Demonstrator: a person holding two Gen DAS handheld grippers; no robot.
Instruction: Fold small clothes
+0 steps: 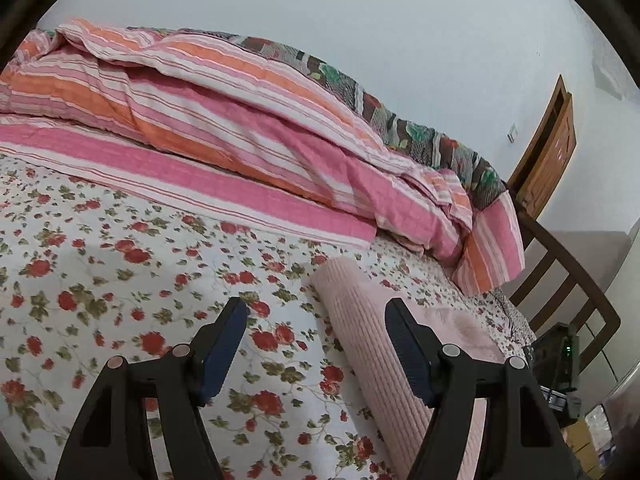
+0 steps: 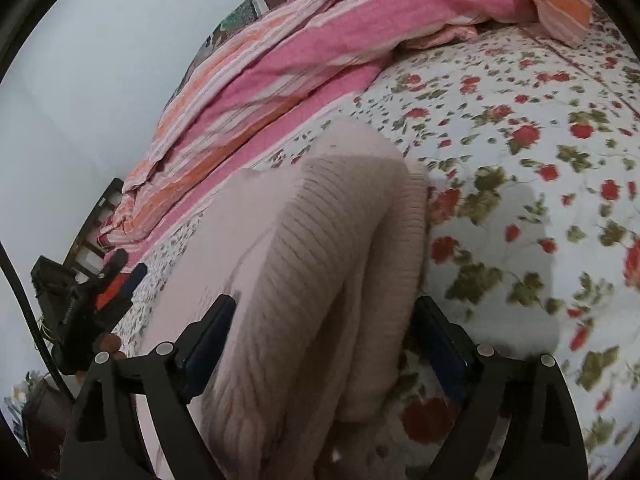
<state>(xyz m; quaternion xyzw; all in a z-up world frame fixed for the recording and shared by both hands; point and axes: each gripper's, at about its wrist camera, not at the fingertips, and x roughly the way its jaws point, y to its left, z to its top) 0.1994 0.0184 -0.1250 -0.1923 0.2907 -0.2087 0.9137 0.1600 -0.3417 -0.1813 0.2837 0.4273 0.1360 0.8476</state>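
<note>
A pale pink ribbed knit garment [image 2: 320, 240] lies folded into a thick bundle on the floral bedsheet [image 2: 520, 208]. My right gripper [image 2: 324, 320] straddles its near end, jaws wide. The cloth fills most of the gap, and the blue pads do not visibly press on it. In the left wrist view the same garment [image 1: 360, 320] stretches away on the right. My left gripper [image 1: 316, 308] hovers open over the sheet at the garment's left edge, and its right finger [image 1: 404, 340] overlaps the knit. From the right wrist view, the left gripper [image 2: 128, 266] shows at the far left.
A pink and orange striped quilt [image 1: 224, 120] is heaped along the wall side of the bed. A dark wooden bed frame [image 1: 568, 280] and a wooden door [image 1: 548, 152] stand beyond the bed's end. Boxes and clutter [image 1: 576, 420] sit below the frame.
</note>
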